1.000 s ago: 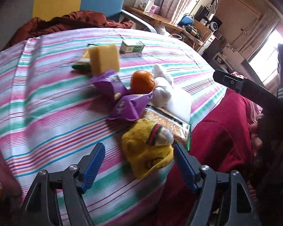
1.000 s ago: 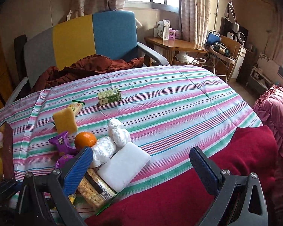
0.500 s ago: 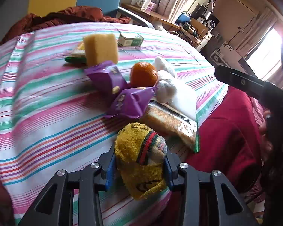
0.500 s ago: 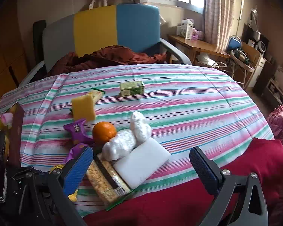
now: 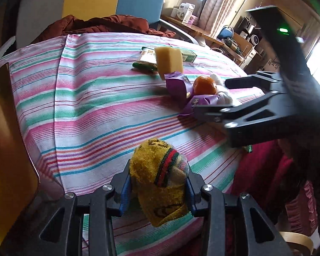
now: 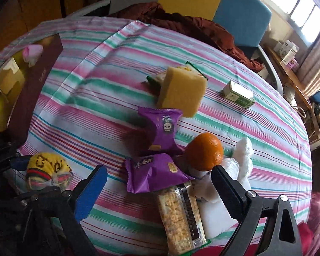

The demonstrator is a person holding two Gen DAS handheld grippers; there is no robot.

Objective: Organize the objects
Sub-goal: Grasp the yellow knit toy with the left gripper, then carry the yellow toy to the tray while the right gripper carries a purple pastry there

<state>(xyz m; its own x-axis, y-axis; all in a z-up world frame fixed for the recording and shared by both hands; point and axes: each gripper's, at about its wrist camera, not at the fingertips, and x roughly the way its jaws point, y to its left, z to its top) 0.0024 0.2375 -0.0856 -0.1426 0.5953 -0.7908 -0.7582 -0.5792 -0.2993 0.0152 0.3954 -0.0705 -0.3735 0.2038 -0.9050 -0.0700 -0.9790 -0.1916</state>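
A rolled yellow sock (image 5: 157, 177) with a red-green band is clamped in my left gripper (image 5: 158, 181), held just above the striped tablecloth (image 5: 91, 106) near its front edge. The sock (image 6: 47, 168) also shows at the lower left of the right wrist view. My right gripper (image 6: 157, 170) is open and hovers over a heap: two purple snack packets (image 6: 162, 128), an orange (image 6: 204, 151), a cracker pack (image 6: 179, 215) and a white plastic bundle (image 6: 243, 155). A yellow sponge (image 6: 181, 91) stands behind the heap.
A dark red box (image 6: 32, 85) with a gold inside sits at the table's left, with a pink item (image 6: 33, 51) in it. A small green carton (image 6: 237, 95) and a green wrapper (image 6: 154, 79) lie farther back. An armchair with brown cloth (image 6: 192, 25) stands behind the table.
My left gripper shut on the yellow sock and carried it left, away from the heap. My right gripper moved forward and down over the packets and orange, still open.
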